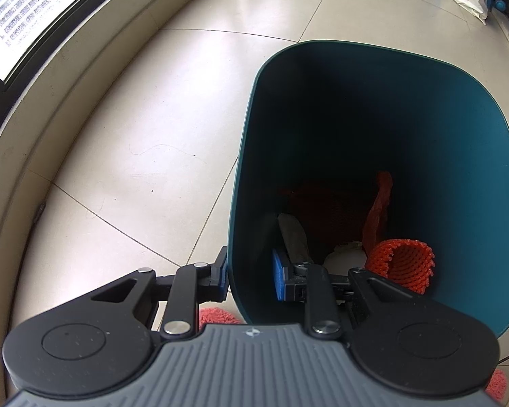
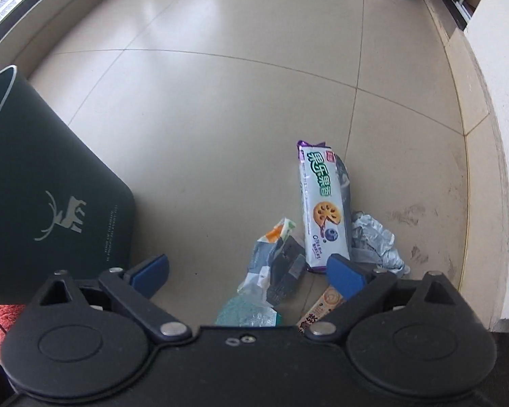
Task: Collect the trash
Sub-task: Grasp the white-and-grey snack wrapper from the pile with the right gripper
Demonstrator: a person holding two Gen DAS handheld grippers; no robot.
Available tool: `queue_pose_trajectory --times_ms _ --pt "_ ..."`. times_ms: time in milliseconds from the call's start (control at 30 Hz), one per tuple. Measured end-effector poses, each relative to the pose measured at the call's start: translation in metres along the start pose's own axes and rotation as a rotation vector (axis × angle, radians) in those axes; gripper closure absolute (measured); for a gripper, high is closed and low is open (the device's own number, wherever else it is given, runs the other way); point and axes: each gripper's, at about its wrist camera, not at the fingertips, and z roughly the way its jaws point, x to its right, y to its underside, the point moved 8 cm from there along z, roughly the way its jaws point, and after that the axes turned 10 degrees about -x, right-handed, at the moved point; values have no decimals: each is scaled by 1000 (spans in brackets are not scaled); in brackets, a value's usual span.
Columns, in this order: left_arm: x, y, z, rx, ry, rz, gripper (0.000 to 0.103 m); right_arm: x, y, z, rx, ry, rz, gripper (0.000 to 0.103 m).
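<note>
With our left gripper (image 1: 249, 276) clamped on the teal bin (image 1: 373, 108)'s near wall to steady it, we should lower our wide-open, empty right gripper (image 2: 247, 269) squarely astride the biscuit packet (image 2: 324, 203) lying among crumpled wrappers (image 2: 373, 240) on the floor tiles (image 2: 220, 118).

A teal trash bin (image 1: 373, 176) fills the right of the frame, tilted, holding an orange foam net (image 1: 403, 264), while a biscuit wrapper (image 2: 324, 207) and crumpled foil (image 2: 373, 240) lie lower center.
</note>
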Motion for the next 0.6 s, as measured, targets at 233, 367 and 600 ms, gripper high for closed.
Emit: queue_pose_trajectory --times_ms 233,367,600 --pt "0 -1 2 -6 -1 1 79 6 -3 63 -73 -11 127 10" --pt "3 0 6 -14 -19 10 79 7 -5 87 -93 -23 160 17" --pt "8 -1 8 -18 -36 18 79 16 -2 119 -127 -47 222 41"
